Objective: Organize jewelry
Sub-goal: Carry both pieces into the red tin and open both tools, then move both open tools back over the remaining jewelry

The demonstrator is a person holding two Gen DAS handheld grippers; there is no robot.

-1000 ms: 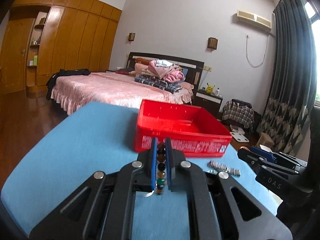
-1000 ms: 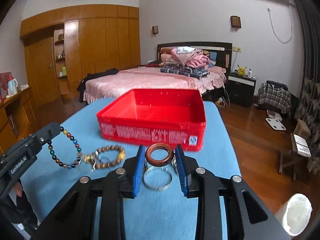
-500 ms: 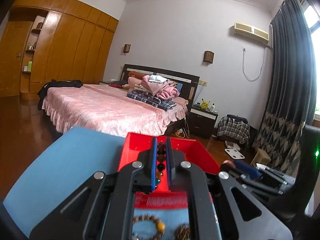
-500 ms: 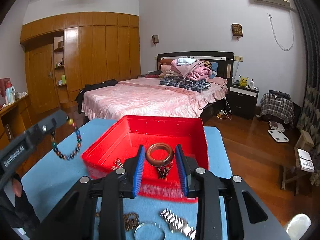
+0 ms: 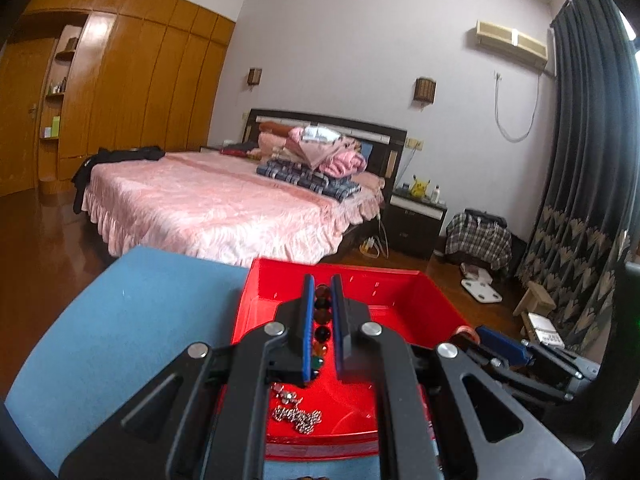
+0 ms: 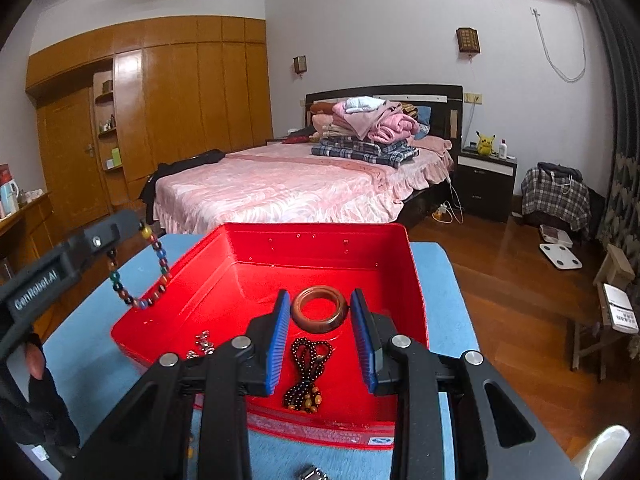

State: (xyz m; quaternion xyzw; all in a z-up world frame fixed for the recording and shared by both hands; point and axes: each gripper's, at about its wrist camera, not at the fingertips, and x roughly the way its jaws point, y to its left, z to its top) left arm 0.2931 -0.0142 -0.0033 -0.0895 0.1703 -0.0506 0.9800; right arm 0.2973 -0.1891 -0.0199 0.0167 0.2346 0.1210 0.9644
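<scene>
While held, one bracelet [image 5: 321, 322], one bangle [image 6: 319, 309]

1. Tray [image 6: 412, 280]: on the table [image 6: 440, 276], bed [image 6: 280, 188] behind it at 12 o'clock.
2. Dark bead necklace [image 6: 308, 376]: in the tray, near its front wall.
3. Metal chain [image 5: 298, 416]: in the tray, at 9 o'clock from the necklace.
4. Nightstand [image 6: 486, 184]: at 3 o'clock from the bed.
5. Wardrobe [image 6: 180, 100]: at 9 o'clock from the bed.
</scene>
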